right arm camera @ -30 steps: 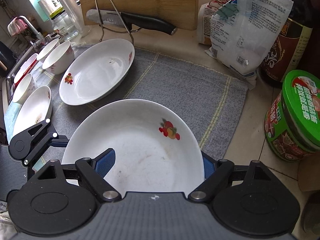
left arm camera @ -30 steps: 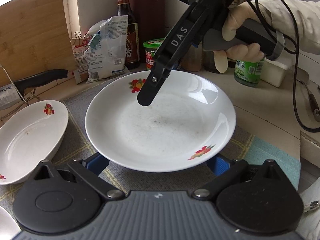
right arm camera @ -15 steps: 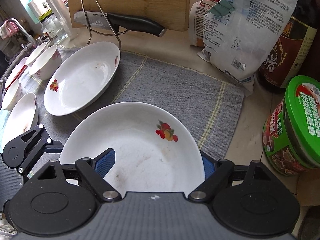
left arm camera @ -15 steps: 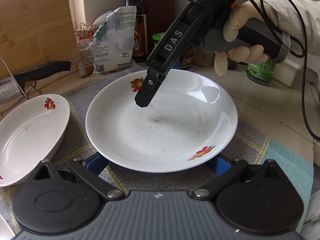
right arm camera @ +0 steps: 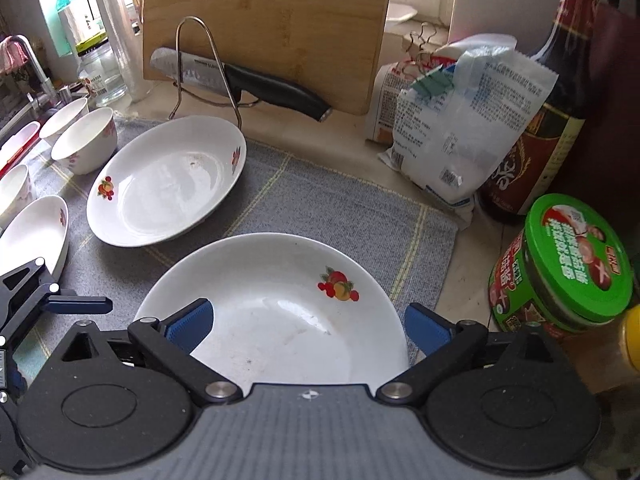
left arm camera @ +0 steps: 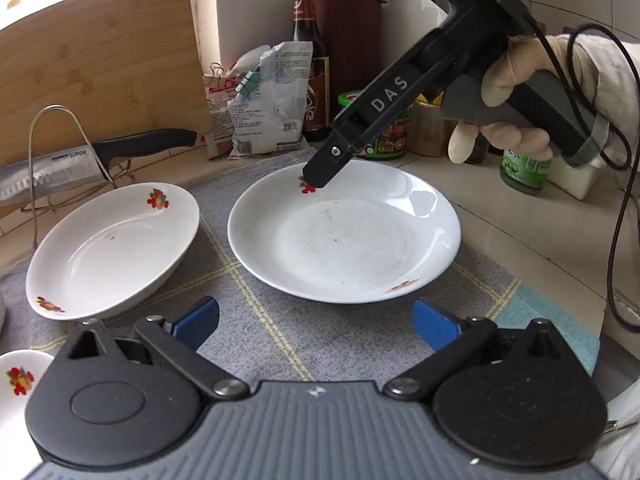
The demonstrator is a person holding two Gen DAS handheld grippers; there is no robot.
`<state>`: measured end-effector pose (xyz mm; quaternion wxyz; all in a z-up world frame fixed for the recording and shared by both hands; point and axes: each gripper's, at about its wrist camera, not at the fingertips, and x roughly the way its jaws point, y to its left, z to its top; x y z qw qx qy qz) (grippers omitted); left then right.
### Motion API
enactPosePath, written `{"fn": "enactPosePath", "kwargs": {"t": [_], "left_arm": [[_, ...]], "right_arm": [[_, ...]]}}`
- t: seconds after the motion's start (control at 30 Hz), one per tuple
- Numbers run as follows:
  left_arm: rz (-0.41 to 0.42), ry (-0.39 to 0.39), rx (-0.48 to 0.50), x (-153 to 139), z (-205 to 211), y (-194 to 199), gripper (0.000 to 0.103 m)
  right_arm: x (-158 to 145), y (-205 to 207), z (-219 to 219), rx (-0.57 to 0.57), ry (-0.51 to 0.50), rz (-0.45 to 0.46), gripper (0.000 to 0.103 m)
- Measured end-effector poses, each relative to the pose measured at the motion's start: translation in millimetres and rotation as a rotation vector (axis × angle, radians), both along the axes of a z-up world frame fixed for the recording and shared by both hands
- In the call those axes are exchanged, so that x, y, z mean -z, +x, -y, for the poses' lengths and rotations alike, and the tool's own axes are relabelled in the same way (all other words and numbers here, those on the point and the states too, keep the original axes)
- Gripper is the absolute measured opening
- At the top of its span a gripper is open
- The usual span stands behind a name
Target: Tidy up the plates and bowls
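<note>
A white plate with fruit prints lies flat on the grey mat. A second such plate rests to its left, tilted up on one side. My left gripper stands open just short of the middle plate's near rim and touches nothing. My right gripper, held by a gloved hand, hangs over the far rim. In the right wrist view that plate lies between the right gripper's opening jaws. The blue pads stand clear of it.
Several bowls and a small plate crowd the mat's left end near the sink. A knife on a wire rack, a cutting board, food packets, a dark bottle and a green-lidded jar line the back and right.
The right jaws have spread wider and no longer press the plate. The left gripper has pulled back off the near rim, and the plate now lies free on the mat.
</note>
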<state>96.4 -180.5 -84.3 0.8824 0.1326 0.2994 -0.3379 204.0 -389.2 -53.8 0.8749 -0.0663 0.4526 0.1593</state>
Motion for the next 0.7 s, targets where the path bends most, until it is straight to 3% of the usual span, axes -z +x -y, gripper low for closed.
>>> {"fn": "enactPosePath", "kwargs": {"t": [0.23, 0.4, 0.7], "left_arm": [[0.042, -0.005, -0.101, -18.8, -27.4, -24.5, 0.102], [0.064, -0.032, -0.172, -24.8, -58.9, -46.2, 0.102], [0.063, -0.033, -0.311, -30.3, -101.9, -74.6, 0.102]], "right_arm": [[-12.1, -48.7, -37.9, 0.085, -0.033, 0.11, 0.103], [-19.6, -76.6, -64.1, 0.147, 0.055, 0.115, 0.103], [-13.6, -99.5, -109.9, 0.072, 0.087, 0.088, 0.103]]}}
